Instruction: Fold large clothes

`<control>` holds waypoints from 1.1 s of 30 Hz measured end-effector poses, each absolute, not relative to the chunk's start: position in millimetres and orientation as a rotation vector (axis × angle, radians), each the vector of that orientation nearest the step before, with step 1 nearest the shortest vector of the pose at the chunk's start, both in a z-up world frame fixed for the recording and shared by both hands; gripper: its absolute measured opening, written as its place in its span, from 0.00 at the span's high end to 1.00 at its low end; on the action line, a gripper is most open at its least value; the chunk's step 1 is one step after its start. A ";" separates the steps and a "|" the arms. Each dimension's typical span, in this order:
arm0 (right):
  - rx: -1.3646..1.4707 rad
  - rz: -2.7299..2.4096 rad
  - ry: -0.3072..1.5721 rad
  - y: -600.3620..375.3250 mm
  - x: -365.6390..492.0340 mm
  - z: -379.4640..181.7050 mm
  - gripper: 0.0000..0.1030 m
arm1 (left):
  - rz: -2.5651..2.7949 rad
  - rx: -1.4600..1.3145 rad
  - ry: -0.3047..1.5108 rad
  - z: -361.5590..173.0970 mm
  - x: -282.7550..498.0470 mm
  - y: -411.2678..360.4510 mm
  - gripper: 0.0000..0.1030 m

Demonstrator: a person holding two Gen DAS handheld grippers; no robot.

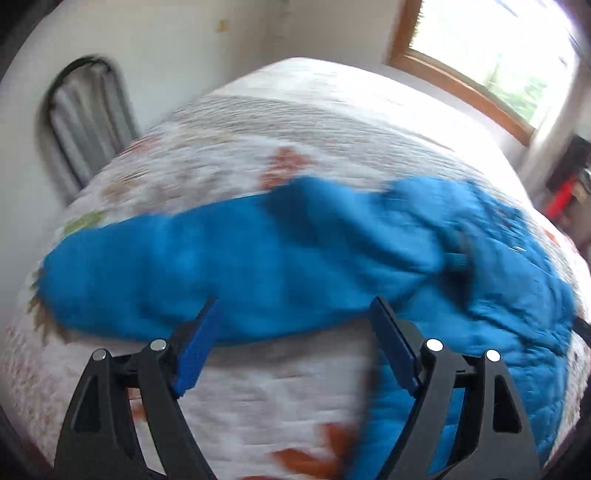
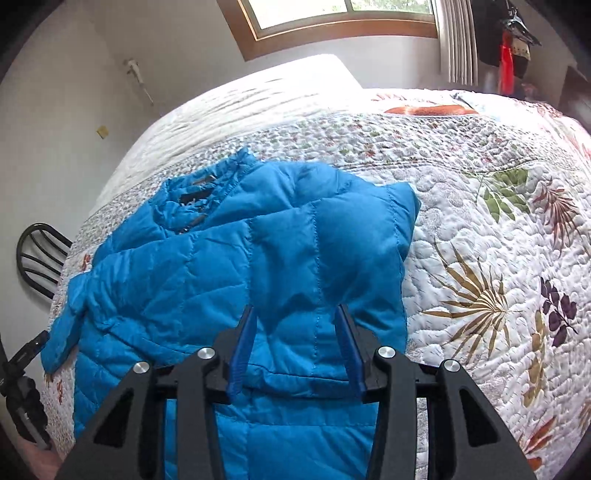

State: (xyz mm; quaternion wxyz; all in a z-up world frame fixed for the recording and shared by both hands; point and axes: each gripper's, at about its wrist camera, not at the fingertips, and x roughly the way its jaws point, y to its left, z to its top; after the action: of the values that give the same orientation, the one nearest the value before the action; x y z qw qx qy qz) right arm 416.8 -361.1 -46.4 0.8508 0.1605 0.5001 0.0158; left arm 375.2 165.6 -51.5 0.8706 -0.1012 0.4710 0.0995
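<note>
On the quilt, a puffy blue jacket lies rumpled.

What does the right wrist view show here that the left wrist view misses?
Only the right wrist view: the jacket's collar, its quilted stitching in sharp focus, and the right tongs open above the jacket.

Only the left wrist view: the left tongs open near the jacket's edge, with everything blurred.

Both: the blue jacket, the floral quilt, the window and a dark chair.
</note>
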 end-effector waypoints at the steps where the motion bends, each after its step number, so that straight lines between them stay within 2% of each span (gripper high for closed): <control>1: 0.337 0.040 1.063 -358.6 417.7 -50.8 0.57 | 0.261 -0.229 0.988 -54.8 367.6 188.6 0.21; 6: 0.319 0.041 1.089 -352.8 421.2 -63.1 0.57 | 0.514 -0.402 1.015 -78.6 325.3 303.1 0.21; 10: 0.308 0.039 1.086 -350.0 421.5 -62.9 0.57 | 0.563 -0.576 1.025 -103.0 307.1 352.4 0.21; 15: 0.289 0.037 1.093 -346.0 423.2 -66.8 0.57 | 0.510 -0.694 0.955 -115.8 309.7 372.1 0.16; 18: 0.294 0.038 1.096 -347.6 424.1 -69.2 0.57 | 0.524 -0.703 0.935 -116.5 319.3 371.8 0.17; 21: 0.300 0.040 1.096 -348.6 424.3 -70.8 0.57 | 0.558 -0.666 0.939 -116.6 330.7 365.6 0.32; 22: 0.301 0.040 1.097 -348.8 424.3 -71.1 0.57 | 0.578 -0.652 0.940 -115.1 331.7 364.0 0.43; 23: 0.299 0.039 1.097 -348.3 424.4 -71.4 0.57 | 0.589 -0.636 0.938 -114.3 331.9 364.9 0.49; 25: 0.288 0.033 1.098 -346.2 424.6 -72.3 0.57 | 0.571 -0.627 0.930 -113.3 334.6 366.3 0.75; 27: 0.261 0.025 1.103 -342.0 425.8 -74.9 0.57 | 0.544 -0.645 0.913 -112.4 333.8 366.8 0.88; 33: 0.241 0.021 1.112 -338.7 428.8 -83.9 0.57 | 0.548 -0.575 0.848 -91.2 335.6 344.8 0.92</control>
State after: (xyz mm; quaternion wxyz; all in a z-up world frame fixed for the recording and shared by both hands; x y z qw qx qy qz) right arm 428.8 -338.7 -83.9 0.8424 0.1140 0.5266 0.0097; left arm 335.6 344.8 -91.2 0.8361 -0.2715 0.4003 0.2587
